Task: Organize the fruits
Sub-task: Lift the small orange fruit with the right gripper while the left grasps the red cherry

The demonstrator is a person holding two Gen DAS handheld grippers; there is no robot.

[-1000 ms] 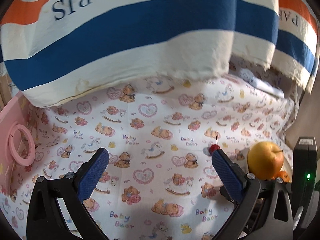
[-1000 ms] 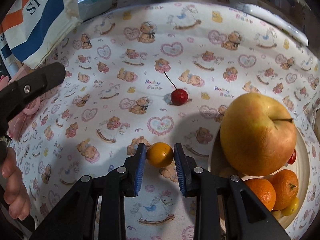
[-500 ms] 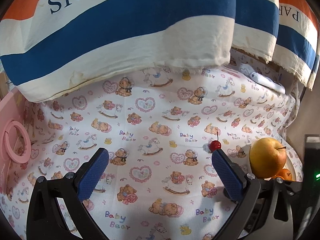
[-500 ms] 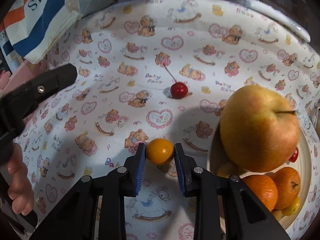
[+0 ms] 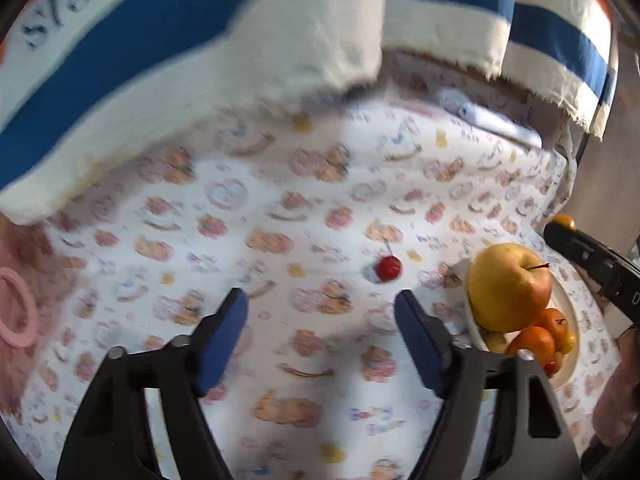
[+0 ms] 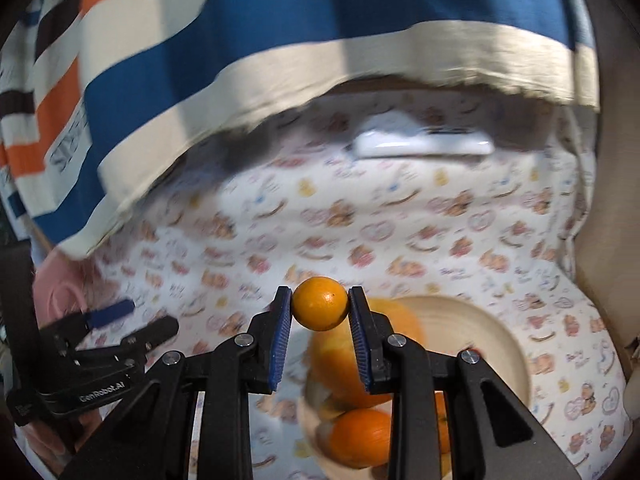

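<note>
Small orange fruit lifted over the bowl; a cherry lies loose on the tabletop.

Left wrist view: the left claw (image 5: 320, 320) is empty, its jaws closing on nothing, above the bear-print cloth (image 5: 280, 208) covering the tabletop. The cherry (image 5: 389, 267) lies on the cloth just beyond the claw's right finger, beside the bowl (image 5: 570, 312) near the tabletop's right edge, which holds a large apple (image 5: 508, 286) and oranges (image 5: 536, 340).
Right wrist view: the right claw (image 6: 320, 312) is clenched on the small orange fruit (image 6: 320, 303), held above the bowl's near-left rim. A striped cloth (image 6: 280, 60) hangs along the far edge.
</note>
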